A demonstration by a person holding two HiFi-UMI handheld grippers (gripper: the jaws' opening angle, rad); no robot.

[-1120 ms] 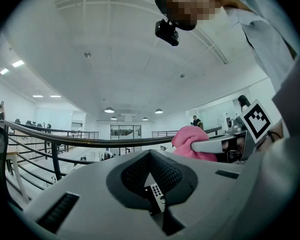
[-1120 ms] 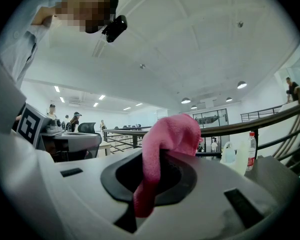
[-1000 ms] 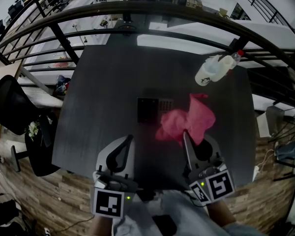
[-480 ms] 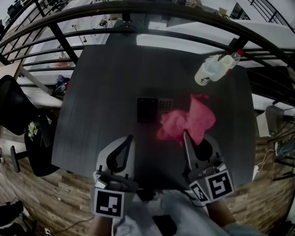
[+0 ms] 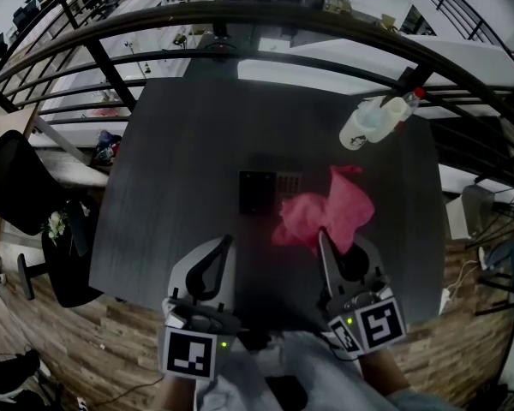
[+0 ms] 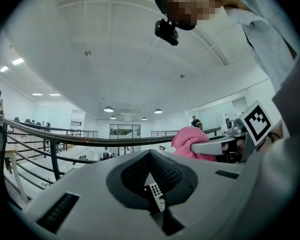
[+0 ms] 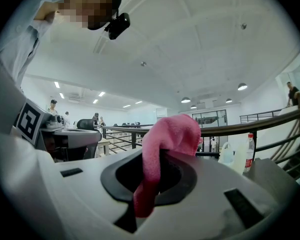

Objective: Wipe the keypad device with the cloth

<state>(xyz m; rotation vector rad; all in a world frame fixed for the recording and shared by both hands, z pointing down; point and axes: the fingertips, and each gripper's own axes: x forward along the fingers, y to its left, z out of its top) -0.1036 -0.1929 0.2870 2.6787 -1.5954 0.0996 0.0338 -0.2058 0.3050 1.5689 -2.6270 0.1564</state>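
Keypad device lies mid-desk, the pink cloth overlapping its near right corner. My right gripper has its fingers clamped on the cloth; my left gripper is closed and empty.

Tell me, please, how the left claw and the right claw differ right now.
The right claw is shut on the pink cloth; the left claw is shut on nothing. The left claw is over bare table; the right claw meets the cloth beside the keypad device. Both point forward.
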